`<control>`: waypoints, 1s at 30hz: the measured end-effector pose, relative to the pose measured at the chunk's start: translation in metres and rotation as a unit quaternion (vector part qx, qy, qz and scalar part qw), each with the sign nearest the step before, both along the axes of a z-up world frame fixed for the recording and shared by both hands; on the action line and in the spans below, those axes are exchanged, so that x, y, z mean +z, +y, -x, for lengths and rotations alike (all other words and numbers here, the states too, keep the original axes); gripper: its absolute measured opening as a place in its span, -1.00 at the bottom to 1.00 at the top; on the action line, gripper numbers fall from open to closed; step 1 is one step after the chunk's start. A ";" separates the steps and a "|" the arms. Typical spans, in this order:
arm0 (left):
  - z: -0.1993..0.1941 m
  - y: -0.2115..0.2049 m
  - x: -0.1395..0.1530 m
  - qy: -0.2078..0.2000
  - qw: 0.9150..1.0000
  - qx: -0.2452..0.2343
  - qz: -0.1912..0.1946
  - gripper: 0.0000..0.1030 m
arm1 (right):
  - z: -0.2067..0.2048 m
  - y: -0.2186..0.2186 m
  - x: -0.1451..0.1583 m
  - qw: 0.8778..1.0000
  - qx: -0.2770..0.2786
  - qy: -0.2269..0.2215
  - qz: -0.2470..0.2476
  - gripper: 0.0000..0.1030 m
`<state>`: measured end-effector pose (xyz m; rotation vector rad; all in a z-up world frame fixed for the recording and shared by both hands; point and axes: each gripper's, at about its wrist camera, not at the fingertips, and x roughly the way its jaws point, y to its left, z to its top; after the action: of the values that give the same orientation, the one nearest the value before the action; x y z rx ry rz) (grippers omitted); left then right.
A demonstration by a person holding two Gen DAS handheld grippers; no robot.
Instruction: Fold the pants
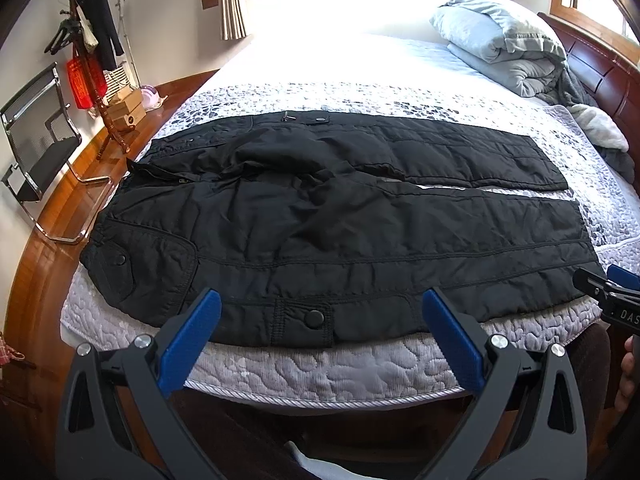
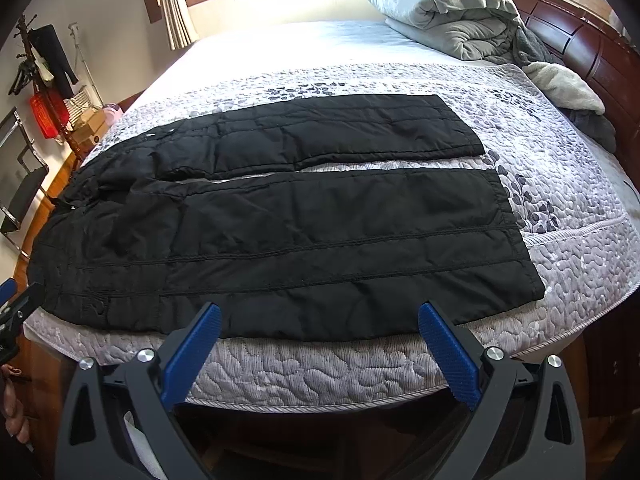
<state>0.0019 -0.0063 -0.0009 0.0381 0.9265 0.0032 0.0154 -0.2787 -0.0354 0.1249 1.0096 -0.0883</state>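
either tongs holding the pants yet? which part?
Nothing held. The left tongs and right tongs are both open, just short of the near edge of the pants, which lie flat on the bed.

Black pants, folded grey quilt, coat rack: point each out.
Black pants (image 2: 320, 240): right wrist view, on the near leg's middle.
Folded grey quilt (image 2: 444, 20): right wrist view, on its rolled front.
Coat rack (image 1: 86, 56): left wrist view, on its wooden pole.
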 end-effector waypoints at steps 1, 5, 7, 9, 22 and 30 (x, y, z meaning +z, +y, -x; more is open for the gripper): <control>-0.001 0.000 0.000 0.001 1.000 0.000 0.000 0.95 | 0.000 0.000 0.000 1.000 0.000 0.000 0.000 0.93; 0.000 0.000 -0.001 0.001 1.000 0.002 0.001 0.95 | -0.001 0.000 -0.002 1.000 0.001 0.002 0.000 0.93; -0.001 0.000 -0.001 0.000 1.000 0.003 0.000 0.95 | 0.000 0.000 -0.003 1.000 0.001 0.003 -0.001 0.93; -0.001 0.000 0.000 0.000 1.000 0.003 0.000 0.95 | -0.001 0.000 -0.004 1.000 0.001 0.005 -0.002 0.93; -0.004 -0.002 0.004 -0.002 1.000 0.002 -0.001 0.95 | -0.003 -0.003 -0.009 1.000 0.000 0.010 -0.009 0.93; -0.008 -0.004 0.003 0.002 1.000 0.002 -0.002 0.95 | -0.007 -0.003 -0.012 1.000 -0.001 0.013 -0.003 0.93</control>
<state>0.0100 -0.0101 0.0024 0.0395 0.9302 0.0089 0.0225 -0.2813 -0.0472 0.1310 1.0361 -0.0883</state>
